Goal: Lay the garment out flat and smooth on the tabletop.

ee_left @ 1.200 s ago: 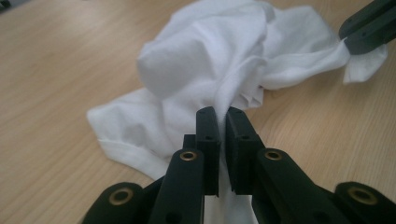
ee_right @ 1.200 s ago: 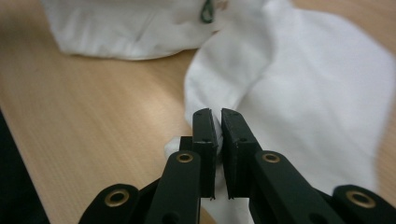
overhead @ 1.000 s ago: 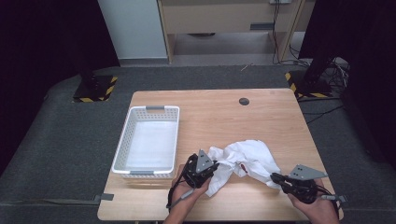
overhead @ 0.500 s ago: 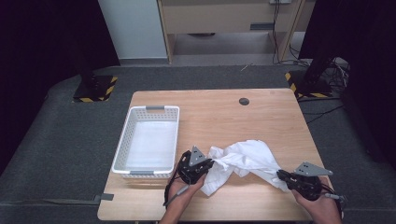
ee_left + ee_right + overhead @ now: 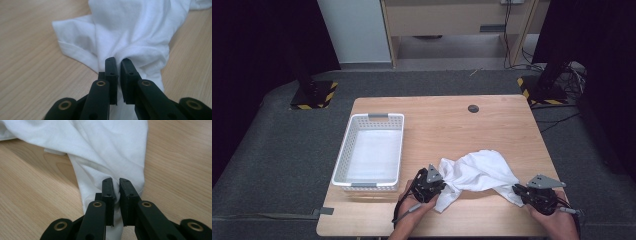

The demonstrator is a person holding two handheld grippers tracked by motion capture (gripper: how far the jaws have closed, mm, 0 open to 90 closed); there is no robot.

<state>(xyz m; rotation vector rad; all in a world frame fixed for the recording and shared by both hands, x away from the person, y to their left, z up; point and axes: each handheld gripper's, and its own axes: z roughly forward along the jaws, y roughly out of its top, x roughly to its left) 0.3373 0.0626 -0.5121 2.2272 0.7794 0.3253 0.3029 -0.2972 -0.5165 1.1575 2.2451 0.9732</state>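
Observation:
A crumpled white T-shirt (image 5: pixel 477 172) lies on the wooden table (image 5: pixel 447 125) near its front edge. My left gripper (image 5: pixel 438 186) is shut on the shirt's left end; in the left gripper view the white T-shirt (image 5: pixel 130 32) bunches into the nearly closed jaws of that gripper (image 5: pixel 119 61). My right gripper (image 5: pixel 518 192) is shut on the shirt's right end, and the right gripper view shows a fold of the T-shirt (image 5: pixel 100 147) pinched between the jaws of that gripper (image 5: pixel 117 181). The cloth is stretched low between the two grippers.
A white plastic basket (image 5: pixel 346 150) stands on the left part of the table, with nothing inside. A small dark round hole (image 5: pixel 473 108) sits near the far edge. Yellow-black striped stand bases (image 5: pixel 314 97) rest on the floor beyond.
My left gripper has sunk toward the table with the shirt's end and shifted slightly. The cloth now lies flatter and more spread between the grippers. The right gripper has barely moved.

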